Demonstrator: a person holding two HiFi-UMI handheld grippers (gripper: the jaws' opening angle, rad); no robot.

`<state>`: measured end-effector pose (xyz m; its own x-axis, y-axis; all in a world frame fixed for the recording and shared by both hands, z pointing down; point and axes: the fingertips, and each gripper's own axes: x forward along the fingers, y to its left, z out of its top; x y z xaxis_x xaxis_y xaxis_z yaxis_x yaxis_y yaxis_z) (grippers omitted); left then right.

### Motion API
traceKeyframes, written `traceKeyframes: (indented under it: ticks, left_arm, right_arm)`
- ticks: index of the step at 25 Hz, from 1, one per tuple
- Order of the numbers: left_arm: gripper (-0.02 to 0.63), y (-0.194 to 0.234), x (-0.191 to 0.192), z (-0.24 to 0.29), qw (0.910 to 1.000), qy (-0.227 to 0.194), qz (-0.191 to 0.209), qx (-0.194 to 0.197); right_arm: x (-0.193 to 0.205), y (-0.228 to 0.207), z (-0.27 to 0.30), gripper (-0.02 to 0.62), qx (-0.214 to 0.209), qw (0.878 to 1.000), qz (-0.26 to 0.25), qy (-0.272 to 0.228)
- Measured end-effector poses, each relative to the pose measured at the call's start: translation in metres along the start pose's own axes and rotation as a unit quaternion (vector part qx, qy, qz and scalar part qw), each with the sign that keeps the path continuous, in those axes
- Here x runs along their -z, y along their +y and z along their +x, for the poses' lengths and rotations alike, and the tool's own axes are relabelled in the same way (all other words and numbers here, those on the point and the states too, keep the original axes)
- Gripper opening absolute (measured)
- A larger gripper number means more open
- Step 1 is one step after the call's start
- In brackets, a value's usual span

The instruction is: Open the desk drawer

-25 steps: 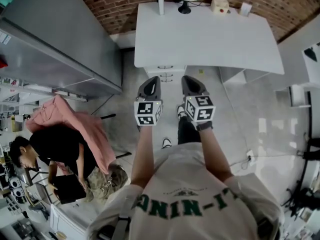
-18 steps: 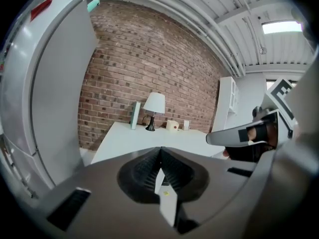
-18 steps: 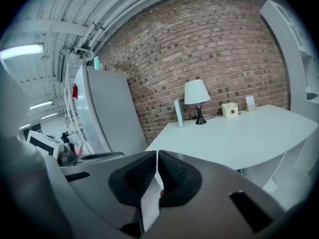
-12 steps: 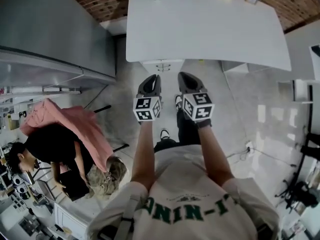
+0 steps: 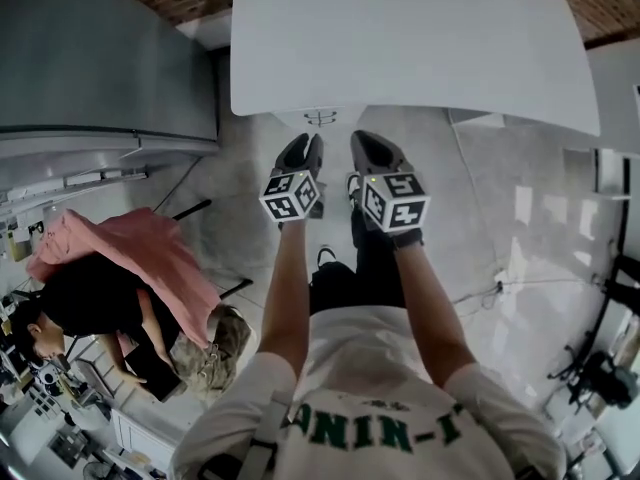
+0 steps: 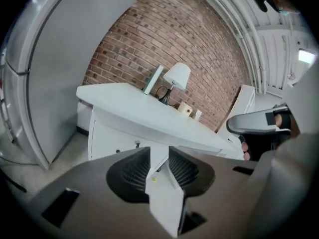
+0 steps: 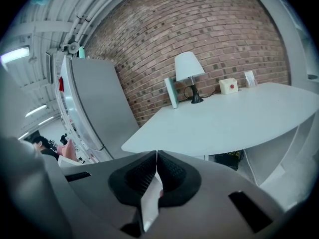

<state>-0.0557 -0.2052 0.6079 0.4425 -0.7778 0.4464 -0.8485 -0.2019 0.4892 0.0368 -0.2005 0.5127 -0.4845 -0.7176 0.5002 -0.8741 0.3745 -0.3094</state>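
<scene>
The left gripper (image 5: 305,141) is held in the air above the pale floor (image 5: 470,228), short of the white desk (image 5: 400,48). In the left gripper view its jaws are seen parted and opening. Nothing is caught between them, and only the desk's front is seen through the gap. The desk drawer (image 6: 113,134) is found ahead of the left gripper's tips and slightly to their left, beneath the desk top. Its front is set with small knobs and is seen flush with the unit. It is not touched by either tool. In the head view the same drawer unit is glimpsed just beyond the left gripper's tips, under the desk's near edge.

The right gripper (image 5: 366,140) is carried just beside the left one, on its right, and the two are kept apart. Its jaws are seen pressed together at the tips, with nothing gripped. Ahead of it a lamp (image 7: 188,68) and a small box (image 7: 228,86) are seen at the desk's far edge, against the brick wall (image 7: 209,29). A tall grey cabinet (image 7: 94,108) is seen to the left of the desk.
</scene>
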Motion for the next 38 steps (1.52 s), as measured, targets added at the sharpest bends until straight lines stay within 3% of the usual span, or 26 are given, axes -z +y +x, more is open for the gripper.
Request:
traceKeyframes:
  ticks: [7,11,17,24,28,35,38]
  left_arm:
    - [0.159,0.026,0.036,0.051,0.9952,-0.008,-0.097,0.008]
    - [0.188,0.046,0.051,0.075,0.9834,-0.031,-0.178,0.02]
    - [0.215,0.059,0.053,0.107,0.9515,-0.078,-0.293,0.054]
    - [0.215,0.066,0.063,0.145,0.8946,-0.114,-0.423,0.089]
    - [0.213,0.077,0.058,0.157,0.8781,-0.13,-0.452,0.085]
    - [0.205,0.082,0.048,0.168,0.8692,-0.149,-0.463,0.09]
    - [0.102,0.078,0.037,0.165,0.8667,-0.168,-0.456,0.111]
  right_arm:
    - [0.03,-0.015,0.023,0.002,-0.014,1.0,-0.001,0.015]
    - [0.04,-0.021,0.039,0.002,-0.016,1.0,0.005,0.009]
    - [0.045,-0.03,0.054,0.002,-0.022,1.0,-0.001,-0.005]
    - [0.051,-0.045,0.061,0.002,-0.019,1.0,-0.003,-0.001]
    - [0.049,-0.046,0.07,0.002,-0.021,1.0,0.009,-0.002]
    - [0.049,-0.058,0.072,0.002,-0.016,0.999,0.033,0.002]
    - [0.049,-0.06,0.071,0.002,-0.012,0.999,0.034,0.003]
